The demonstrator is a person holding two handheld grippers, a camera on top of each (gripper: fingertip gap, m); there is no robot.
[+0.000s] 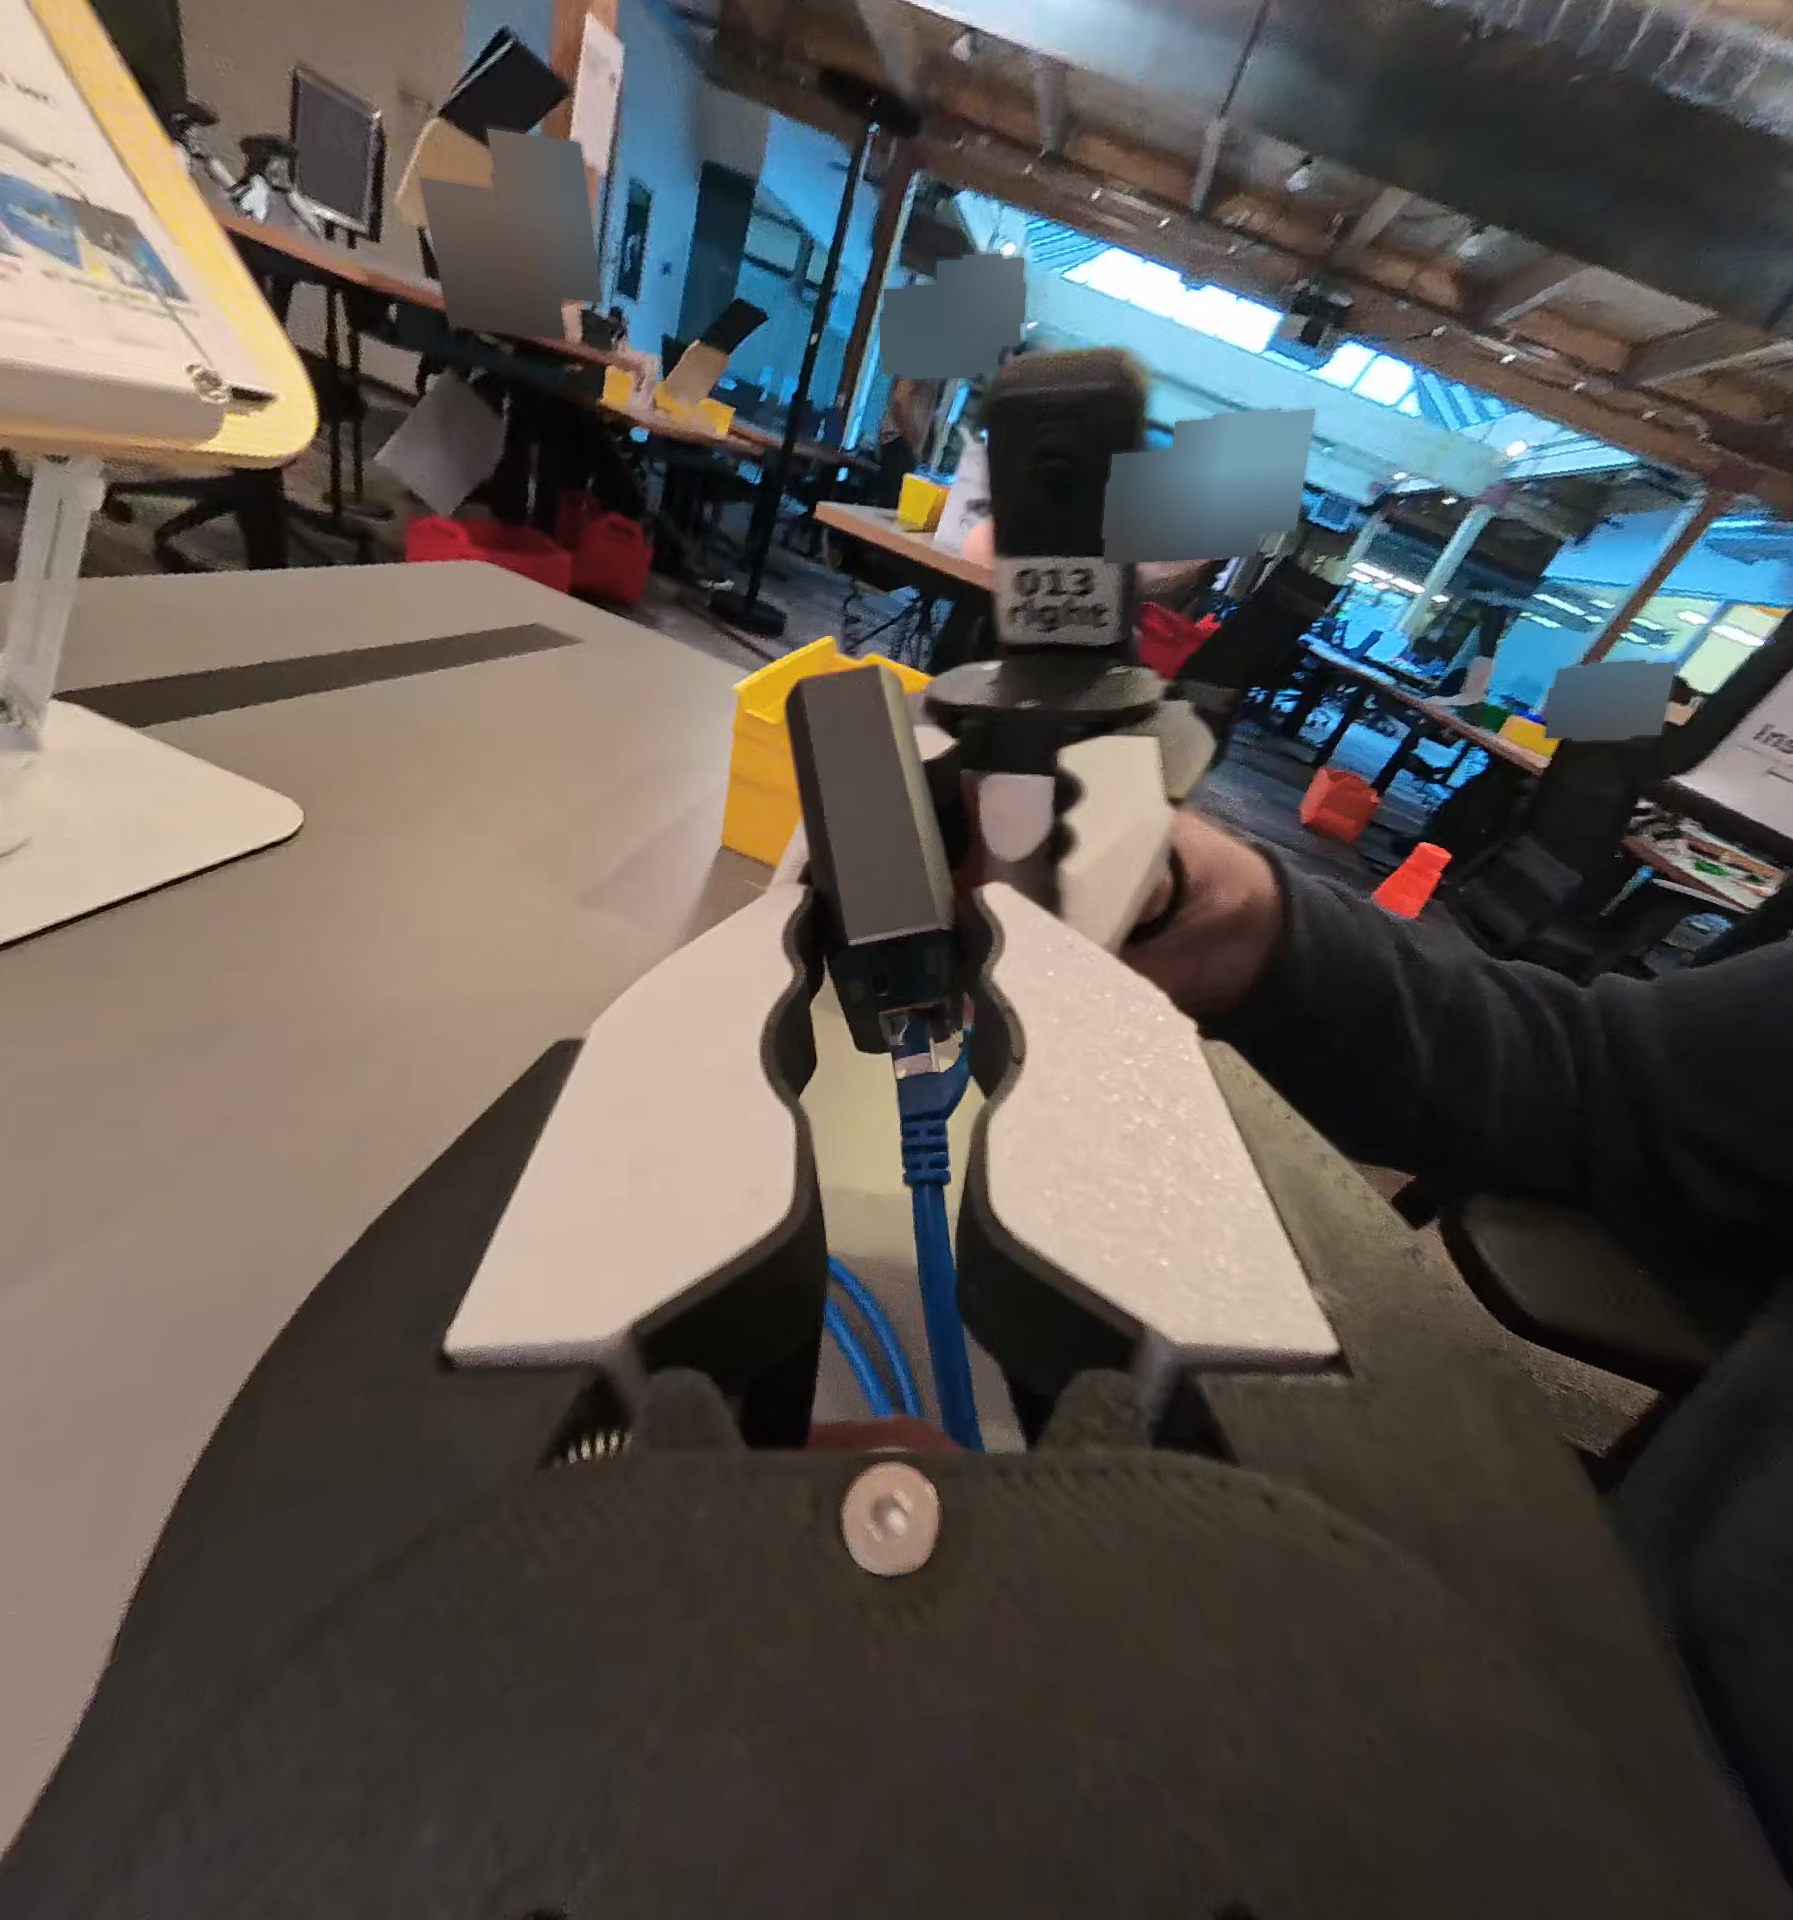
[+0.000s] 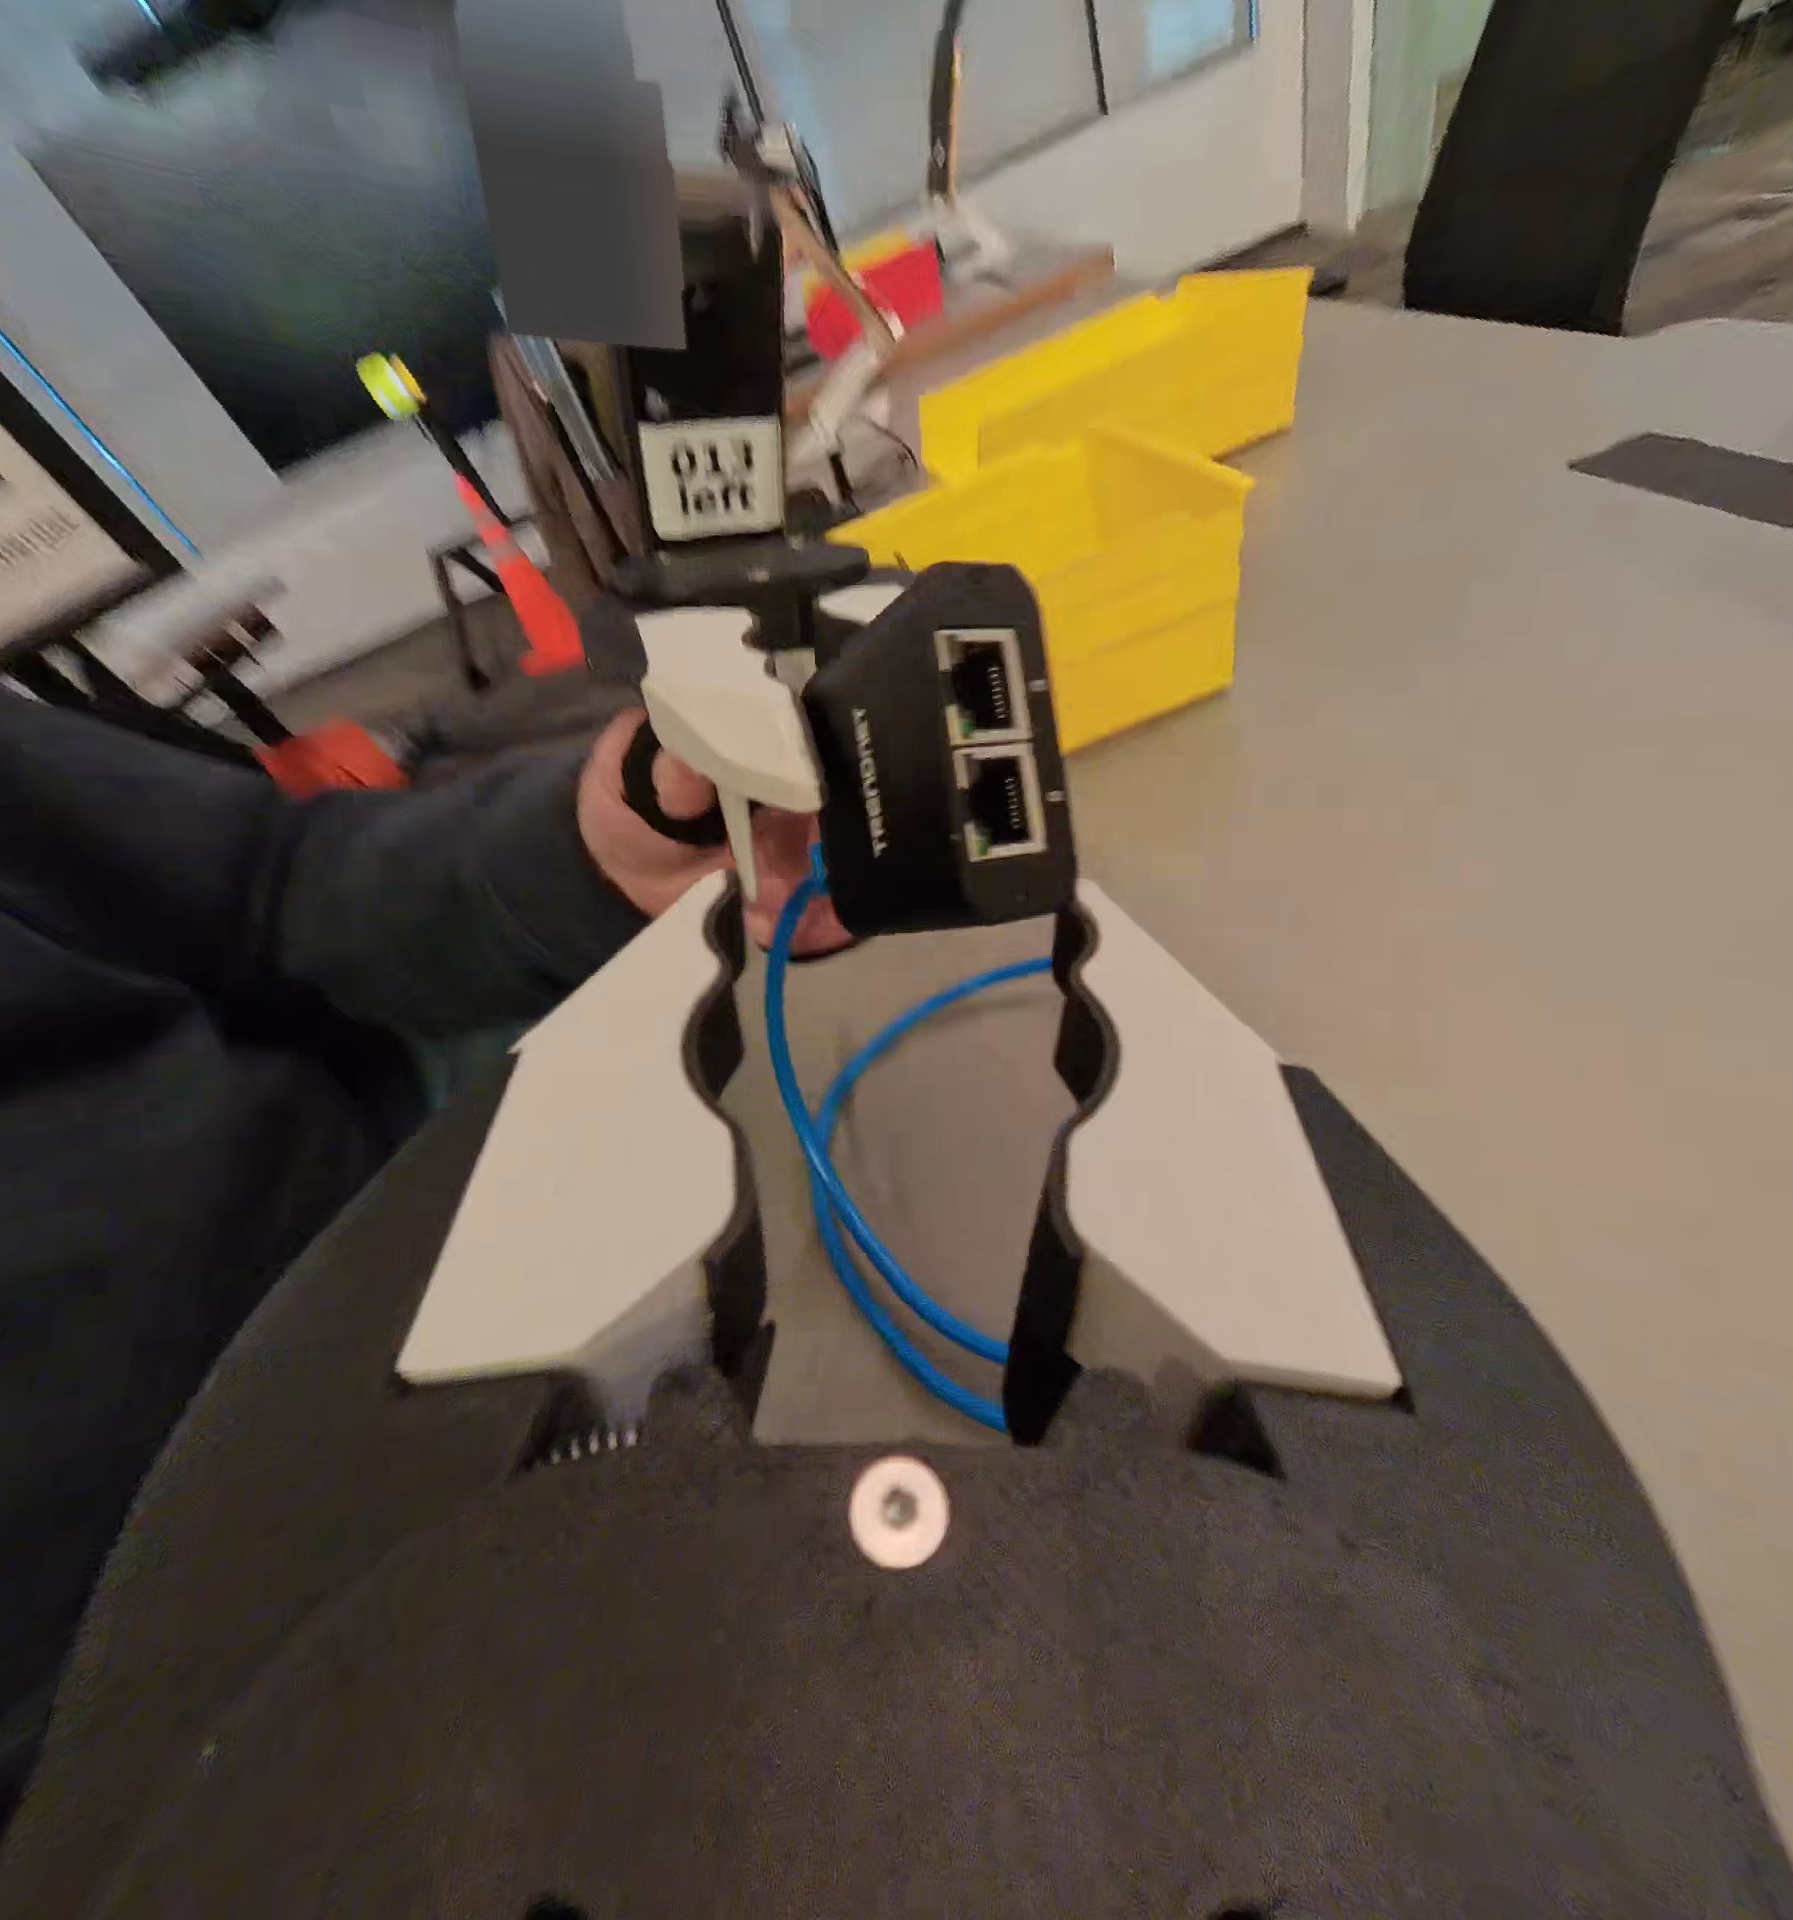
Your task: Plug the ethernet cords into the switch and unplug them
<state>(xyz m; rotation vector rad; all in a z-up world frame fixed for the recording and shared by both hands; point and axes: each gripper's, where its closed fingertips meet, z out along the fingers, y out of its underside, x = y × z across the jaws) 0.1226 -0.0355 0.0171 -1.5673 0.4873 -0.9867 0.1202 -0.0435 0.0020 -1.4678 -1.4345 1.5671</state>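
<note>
I see the grey table point(image 1: 248, 1039) under both tools, with yellow bins point(image 2: 1131, 582) at its far side. My left gripper point(image 1: 887, 935) is clamped on the black switch point(image 1: 876, 831), held up off the table, while my right gripper point(image 2: 897, 935) stands with its tongs apart just short of the switch's two empty ports. The blue ethernet cord point(image 1: 933, 1174) is plugged into the switch's other end and loops down below it.
</note>
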